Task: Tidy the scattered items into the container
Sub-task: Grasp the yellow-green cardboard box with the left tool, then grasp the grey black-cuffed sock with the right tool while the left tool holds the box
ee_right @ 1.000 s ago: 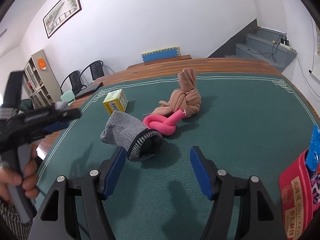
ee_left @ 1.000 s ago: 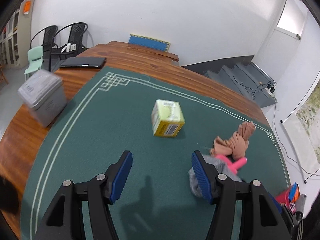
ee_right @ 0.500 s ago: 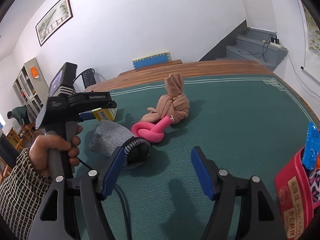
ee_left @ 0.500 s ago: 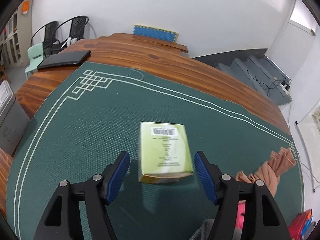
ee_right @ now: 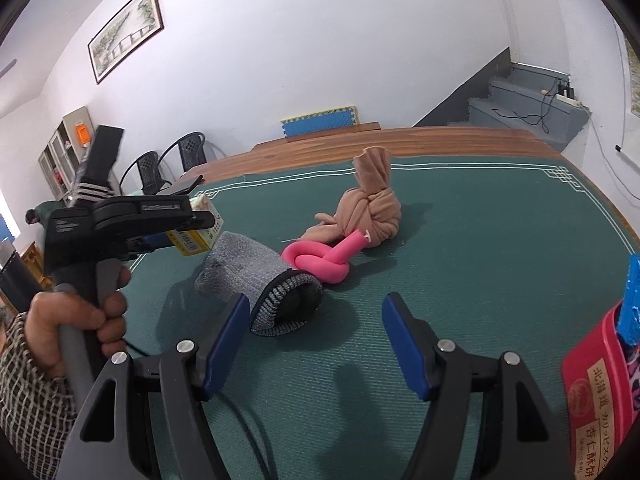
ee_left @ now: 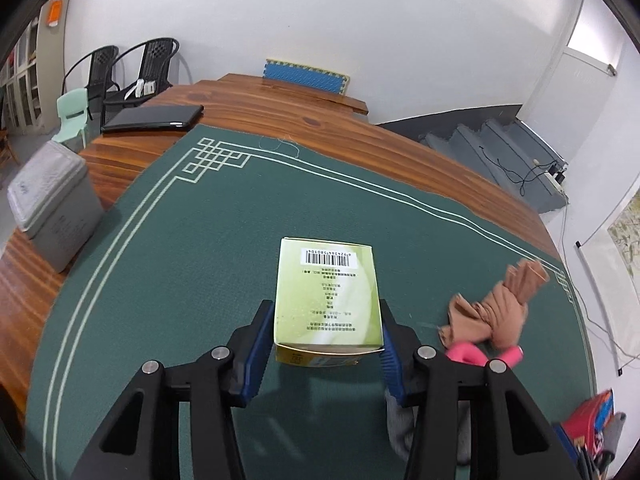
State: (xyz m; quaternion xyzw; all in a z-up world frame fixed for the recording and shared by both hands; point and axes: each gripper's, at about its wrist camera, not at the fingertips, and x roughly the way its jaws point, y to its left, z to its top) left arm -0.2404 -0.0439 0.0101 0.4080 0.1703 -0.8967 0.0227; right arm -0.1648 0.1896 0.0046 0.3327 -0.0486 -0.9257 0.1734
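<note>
A pale green box [ee_left: 327, 300] with a barcode lies on the green mat between the fingers of my left gripper [ee_left: 326, 340], whose blue pads press its two sides. It also shows in the right wrist view [ee_right: 198, 234] inside that gripper. My right gripper [ee_right: 314, 340] is open and empty, just in front of a grey sock [ee_right: 260, 280]. A knotted pink tube [ee_right: 324, 258] and a knotted tan cloth [ee_right: 370, 212] lie behind the sock. The red container [ee_right: 596, 392] stands at the right edge with items in it.
A grey lidded bin [ee_left: 52, 208] stands on the wooden table [ee_left: 280, 120] at the left. A black laptop [ee_left: 154, 118] lies at the far left. Chairs stand beyond the table. The mat's far half is bare.
My left gripper moved forward over the green box and closed its fingers onto the box's sides. My right gripper stayed open and barely moved.
</note>
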